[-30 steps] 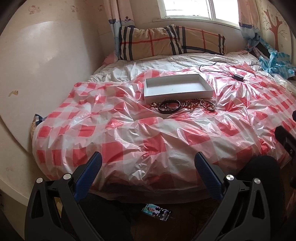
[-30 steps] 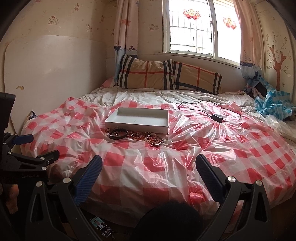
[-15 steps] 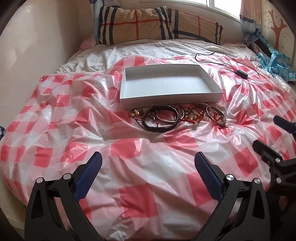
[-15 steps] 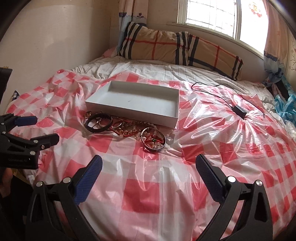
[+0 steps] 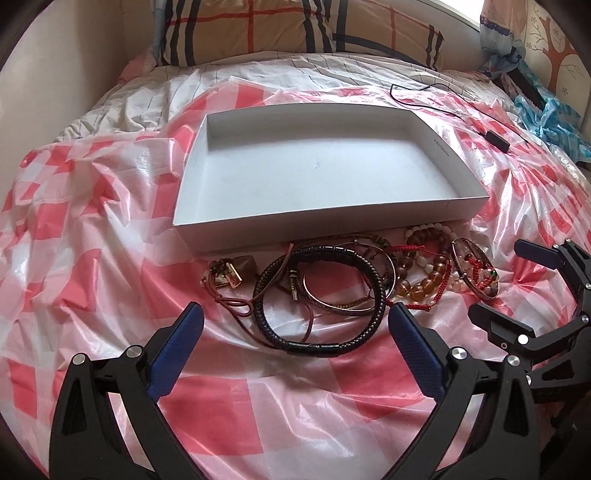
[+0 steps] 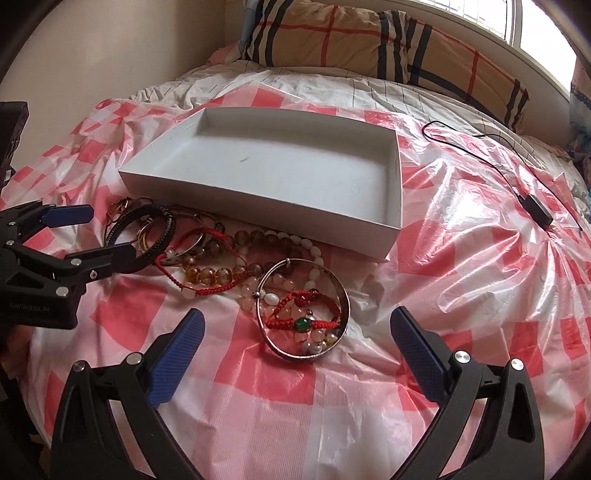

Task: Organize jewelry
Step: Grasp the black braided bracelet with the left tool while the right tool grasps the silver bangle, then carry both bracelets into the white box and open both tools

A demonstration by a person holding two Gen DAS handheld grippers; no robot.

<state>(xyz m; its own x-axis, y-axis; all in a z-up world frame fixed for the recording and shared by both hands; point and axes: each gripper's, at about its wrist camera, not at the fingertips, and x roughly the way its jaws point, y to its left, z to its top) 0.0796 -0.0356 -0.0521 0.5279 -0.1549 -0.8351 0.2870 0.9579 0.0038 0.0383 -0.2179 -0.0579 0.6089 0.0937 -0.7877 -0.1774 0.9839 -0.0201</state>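
A shallow white box (image 5: 432, 147) (image 6: 393, 173) lies open and empty on the red-checked plastic sheet (image 5: 258, 398). A heap of jewelry lies along its near side: a black braided bracelet (image 5: 375, 291) (image 6: 168, 230), a thin metal bangle (image 5: 332, 306), amber and white bead bracelets (image 5: 421, 284) (image 6: 207, 275), a small gold charm (image 5: 231, 275), and a silver bangle (image 6: 341, 295) around a red cord bracelet with a green bead (image 6: 303, 324). My left gripper (image 5: 295, 332) is open, just short of the black bracelet. My right gripper (image 6: 297, 339) is open, straddling the silver bangle's near edge.
Plaid pillows (image 5: 295, 29) (image 6: 369, 40) lie at the head of the bed. A black cable with an adapter (image 5: 496, 137) (image 6: 537, 208) lies right of the box. Blue cloth (image 5: 546, 118) is bunched at the far right. A cream wall (image 6: 110, 44) stands on the left.
Both grippers have moved forward and down over the bed toward the jewelry heap, which now sits just ahead of the fingers. Both stayed open. The jewelry and box have not moved.
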